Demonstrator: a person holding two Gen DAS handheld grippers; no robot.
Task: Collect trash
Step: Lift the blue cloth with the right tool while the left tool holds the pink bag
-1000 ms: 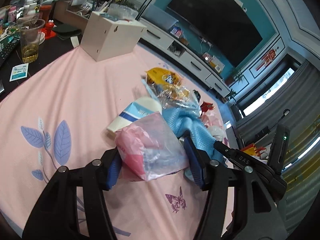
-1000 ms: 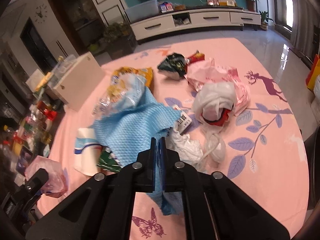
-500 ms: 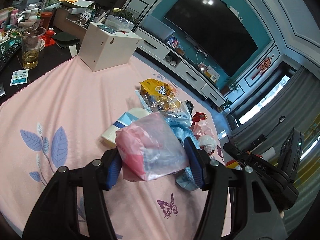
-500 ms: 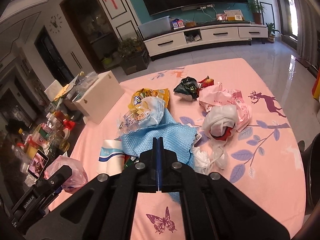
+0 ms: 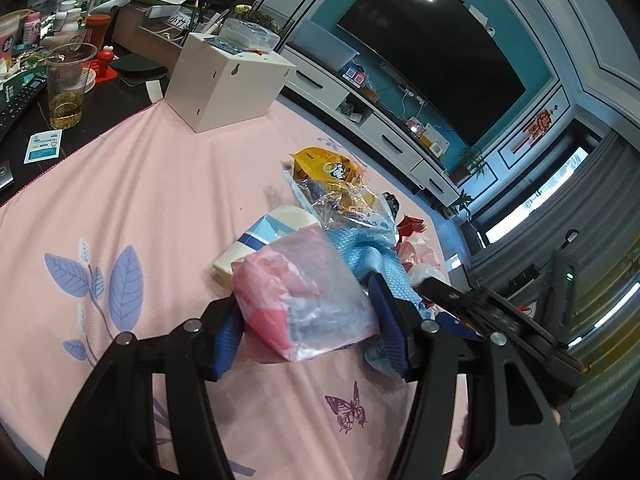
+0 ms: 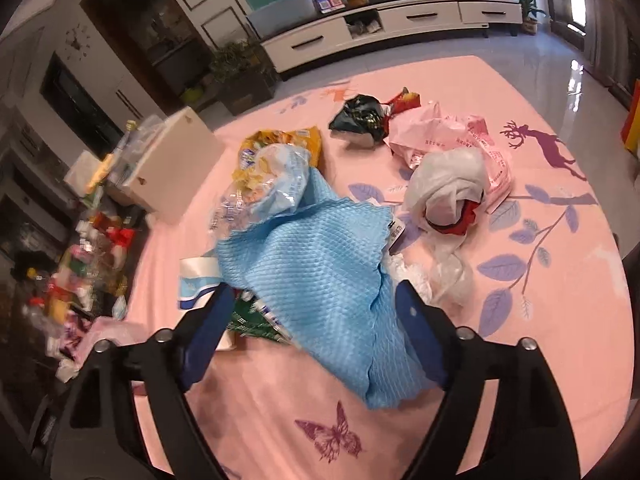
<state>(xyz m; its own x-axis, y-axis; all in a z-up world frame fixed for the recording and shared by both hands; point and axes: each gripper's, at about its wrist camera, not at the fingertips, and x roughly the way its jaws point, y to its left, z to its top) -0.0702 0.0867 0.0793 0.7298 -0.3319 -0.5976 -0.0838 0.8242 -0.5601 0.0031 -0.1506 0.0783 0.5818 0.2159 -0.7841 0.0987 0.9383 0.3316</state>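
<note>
My left gripper [image 5: 306,314] is shut on a pink, half-clear plastic bag [image 5: 300,292], held just above the pink tablecloth [image 5: 140,184]. The jaws of my right gripper [image 6: 314,294] are opening, and they straddle the near end of a blue waffle cloth [image 6: 320,276] without pressing on it. Around the cloth lie a yellow snack bag [image 6: 280,142], a clear wrapper [image 6: 268,188], a white-and-blue paper cup [image 6: 196,276], a green wrapper [image 6: 252,320], a white bag with something red inside [image 6: 448,184], a pink printed bag [image 6: 460,132] and a black wrapper [image 6: 358,116].
A white box [image 5: 228,80] stands at the cloth's far left corner. Beyond it a dark table carries a plastic cup of yellow liquid [image 5: 66,88], bottles and clutter. The table's round edge drops to a shiny floor [image 6: 560,40] on the right.
The right gripper's jaws went from shut to wide apart, and it came down closer over the blue cloth. The left gripper kept hold of the pink bag.
</note>
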